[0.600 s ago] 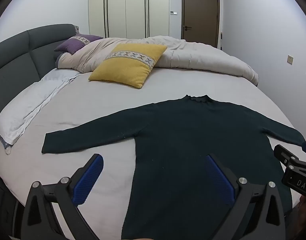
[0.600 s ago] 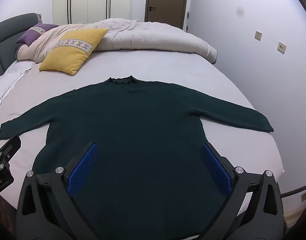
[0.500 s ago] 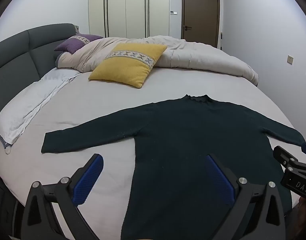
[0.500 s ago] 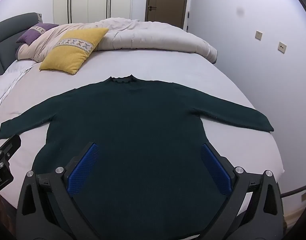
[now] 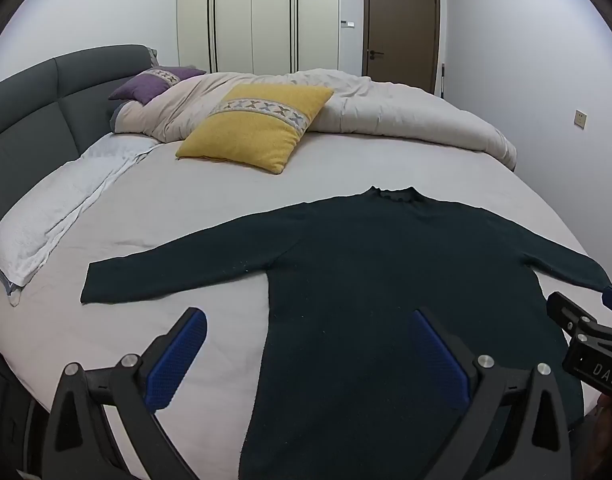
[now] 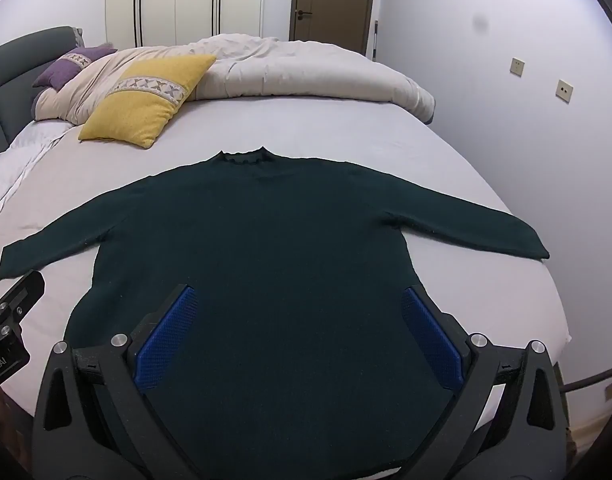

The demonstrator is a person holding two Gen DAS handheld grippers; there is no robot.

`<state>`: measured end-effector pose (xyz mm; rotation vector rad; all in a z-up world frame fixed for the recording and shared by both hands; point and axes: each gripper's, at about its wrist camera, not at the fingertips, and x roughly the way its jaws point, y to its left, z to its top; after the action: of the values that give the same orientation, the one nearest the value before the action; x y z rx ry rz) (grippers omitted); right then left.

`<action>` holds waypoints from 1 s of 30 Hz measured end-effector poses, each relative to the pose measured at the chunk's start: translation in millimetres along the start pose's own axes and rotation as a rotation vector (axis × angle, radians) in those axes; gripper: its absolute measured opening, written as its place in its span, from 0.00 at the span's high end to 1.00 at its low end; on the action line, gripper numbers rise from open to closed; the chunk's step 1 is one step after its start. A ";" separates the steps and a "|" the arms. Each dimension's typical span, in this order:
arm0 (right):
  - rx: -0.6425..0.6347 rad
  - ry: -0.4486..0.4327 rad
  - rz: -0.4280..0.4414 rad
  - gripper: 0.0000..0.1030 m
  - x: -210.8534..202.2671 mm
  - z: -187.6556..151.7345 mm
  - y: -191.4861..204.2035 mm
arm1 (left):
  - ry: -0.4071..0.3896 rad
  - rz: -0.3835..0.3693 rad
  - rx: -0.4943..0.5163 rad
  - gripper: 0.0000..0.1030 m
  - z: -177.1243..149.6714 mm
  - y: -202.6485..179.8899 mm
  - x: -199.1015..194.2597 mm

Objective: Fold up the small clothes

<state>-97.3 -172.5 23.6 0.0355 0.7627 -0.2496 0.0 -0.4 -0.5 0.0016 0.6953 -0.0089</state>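
No change being seen versus half second back: both views matching. Dark green long-sleeved knit sweater (image 6: 266, 248) lying flat on grey-sheeted bed (image 5: 194, 216), sleeves spread, nothing folded. Left gripper (image 5: 306, 344) and right gripper (image 6: 294, 316) being held above hem end, jaws spread wide, nothing gripped. Folding judged not yet started; first grasp pending.

Sweater (image 5: 386, 280), dark green, lay flat on bed (image 5: 186, 216), sleeves spread. Left gripper (image 5: 310, 320) hovered above its hem, jaws wide, nothing between. Right gripper (image 5: 586, 340) entered at right edge. Yellow pillow (image 5: 254, 128) and duvet (image 5: 386, 112) behind.
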 end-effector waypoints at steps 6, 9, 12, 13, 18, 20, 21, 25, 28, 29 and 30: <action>-0.002 0.000 0.000 0.00 -1.9 1.6 -1.9 | 0.002 0.000 0.000 0.00 0.2 0.0 0.1; -0.001 0.002 0.001 0.00 -1.7 1.7 -2.3 | 0.003 0.000 0.000 0.00 0.3 0.0 0.2; -0.003 0.000 -0.001 0.00 -2.0 1.1 -1.4 | 0.004 0.000 -0.001 0.00 0.4 -0.1 0.2; -0.003 0.001 0.000 0.00 -1.7 1.3 -1.8 | 0.003 0.000 -0.001 0.00 -2.6 1.3 0.5; -0.003 0.001 0.000 0.00 -1.5 1.1 -1.8 | 0.005 0.000 -0.001 0.00 -4.5 2.7 1.0; -0.002 0.001 -0.001 0.00 -1.4 1.2 -1.8 | 0.004 -0.001 -0.001 0.00 -5.2 3.0 0.8; -0.002 0.002 0.000 0.00 -0.9 1.1 -1.5 | 0.005 -0.001 -0.002 0.00 -4.4 2.8 1.2; -0.006 0.003 -0.002 0.00 -1.3 0.8 -1.3 | 0.005 -0.002 -0.001 0.00 -4.7 2.8 1.2; -0.005 0.004 -0.001 0.00 -0.8 0.6 -1.4 | 0.006 -0.001 -0.003 0.00 -4.6 2.9 1.2; -0.006 0.004 -0.001 0.00 -0.3 -0.1 -1.1 | 0.006 -0.001 -0.003 0.00 -4.3 2.8 1.2; -0.007 0.004 -0.002 0.00 -0.2 -0.3 -1.1 | 0.007 -0.002 -0.004 0.00 -9.8 3.0 8.0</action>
<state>-98.0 -173.5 23.6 0.0286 0.7677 -0.2488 -0.1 2.5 -13.2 -0.0024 0.7021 -0.0096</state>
